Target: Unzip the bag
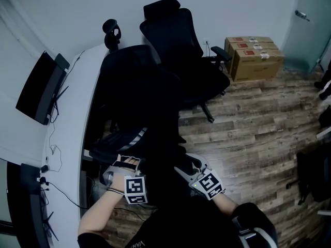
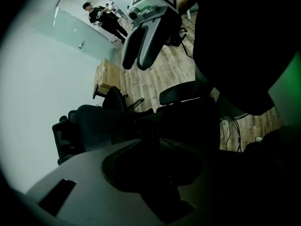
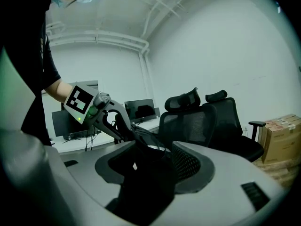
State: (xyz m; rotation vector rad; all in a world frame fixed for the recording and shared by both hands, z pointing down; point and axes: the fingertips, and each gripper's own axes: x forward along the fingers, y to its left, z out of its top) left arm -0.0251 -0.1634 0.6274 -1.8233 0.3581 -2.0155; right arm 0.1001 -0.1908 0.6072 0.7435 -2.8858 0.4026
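A black bag rests in front of me against a black office chair. My left gripper is at the bag's top left. In the right gripper view its fingers come together on a small black tab at the bag's top edge. In the left gripper view that tab stands dark between the jaws of the left gripper. My right gripper is at the bag's right. Black bag fabric lies in the gap of the right gripper, whose jaws stand wide; its fingers show bare tips.
A second office chair stands behind the first. A white desk with a monitor and cables runs along the left. Cardboard boxes sit by the far wall on the wood floor. A person stands far off.
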